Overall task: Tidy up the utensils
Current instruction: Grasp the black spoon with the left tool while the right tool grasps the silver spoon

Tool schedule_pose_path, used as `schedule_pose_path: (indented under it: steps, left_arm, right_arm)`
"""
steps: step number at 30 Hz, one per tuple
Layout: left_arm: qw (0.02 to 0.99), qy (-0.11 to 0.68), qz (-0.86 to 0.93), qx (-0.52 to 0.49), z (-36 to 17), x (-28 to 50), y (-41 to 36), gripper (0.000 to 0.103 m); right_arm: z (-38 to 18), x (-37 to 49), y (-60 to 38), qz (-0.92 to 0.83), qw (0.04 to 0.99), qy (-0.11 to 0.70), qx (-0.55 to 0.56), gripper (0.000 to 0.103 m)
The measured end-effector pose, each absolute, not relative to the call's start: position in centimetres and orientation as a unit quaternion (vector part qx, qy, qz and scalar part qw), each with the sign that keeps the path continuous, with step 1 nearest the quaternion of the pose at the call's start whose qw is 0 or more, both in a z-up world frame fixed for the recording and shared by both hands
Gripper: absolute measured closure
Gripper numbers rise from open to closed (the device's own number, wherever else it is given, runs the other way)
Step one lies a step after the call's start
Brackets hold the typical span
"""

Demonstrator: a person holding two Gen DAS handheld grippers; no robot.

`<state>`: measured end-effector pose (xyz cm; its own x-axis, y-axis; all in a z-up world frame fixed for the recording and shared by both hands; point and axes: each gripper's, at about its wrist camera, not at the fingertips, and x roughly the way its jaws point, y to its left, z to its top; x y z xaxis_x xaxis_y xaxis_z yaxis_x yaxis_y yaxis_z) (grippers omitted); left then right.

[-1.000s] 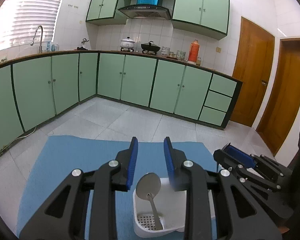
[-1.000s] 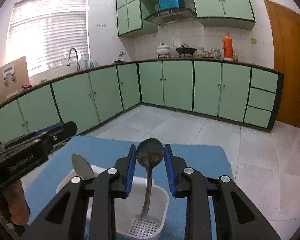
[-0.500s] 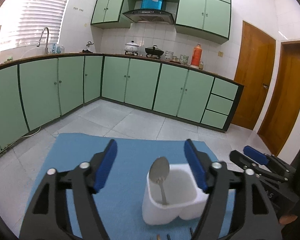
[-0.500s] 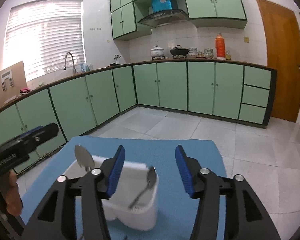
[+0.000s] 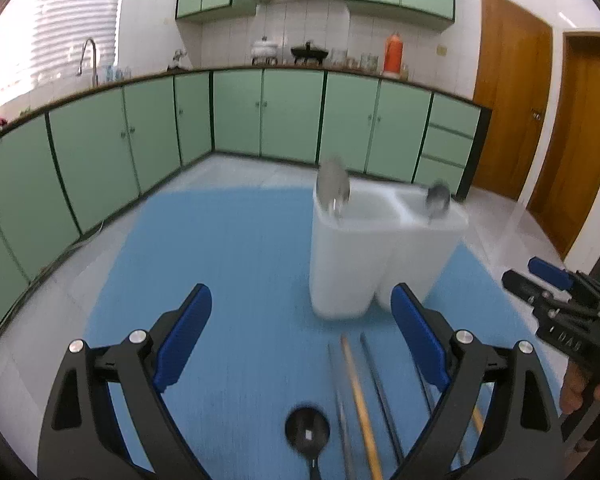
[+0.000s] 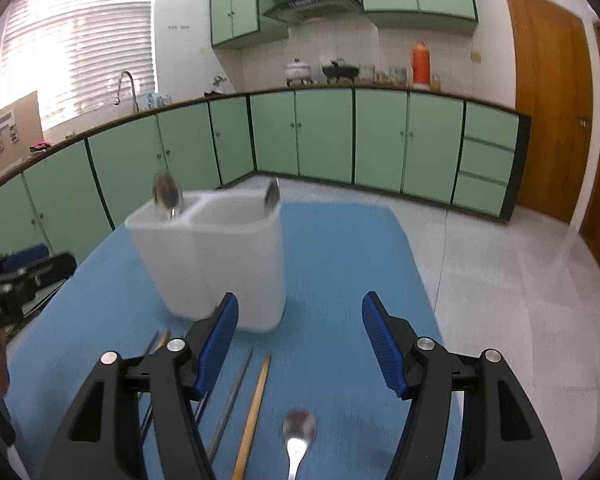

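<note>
A white two-compartment utensil holder (image 5: 364,256) (image 6: 220,264) stands on the blue mat (image 5: 240,280) (image 6: 340,264). One metal spoon (image 5: 334,188) (image 6: 166,196) stands in its left compartment, another (image 5: 438,200) (image 6: 272,196) in its right. My left gripper (image 5: 300,344) is open and empty, low over the mat. A spoon (image 5: 307,432) and several chopsticks (image 5: 360,400) lie below it. My right gripper (image 6: 298,344) is open and empty, over another loose spoon (image 6: 298,436) and chopsticks (image 6: 256,404).
The right gripper (image 5: 560,304) shows at the right edge of the left wrist view. The left gripper (image 6: 16,280) shows at the left edge of the right wrist view. Tiled floor and green cabinets (image 6: 380,140) lie beyond the mat.
Both grippers let go of their spoons into the holder, opened wide and pulled back and down. The loose spoons and chopsticks on the mat have come into view.
</note>
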<state>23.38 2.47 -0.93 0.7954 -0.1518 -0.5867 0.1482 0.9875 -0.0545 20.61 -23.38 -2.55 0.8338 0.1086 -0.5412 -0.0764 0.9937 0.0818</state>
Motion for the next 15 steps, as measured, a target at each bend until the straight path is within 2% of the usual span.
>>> schedule_pose_path:
  steps: [11, 15]
  left_arm:
    - [0.913, 0.405, -0.048, 0.000, -7.3, 21.4, 4.0, 0.015]
    - [0.904, 0.425, -0.044, -0.003, -8.6, 21.8, 4.3, 0.022]
  right_arm:
    - [-5.8, 18.1, -23.5, 0.046, 0.942, 0.329, 0.042, 0.040]
    - [-6.3, 17.7, -23.6, 0.046, 0.940, 0.336, 0.045, 0.040]
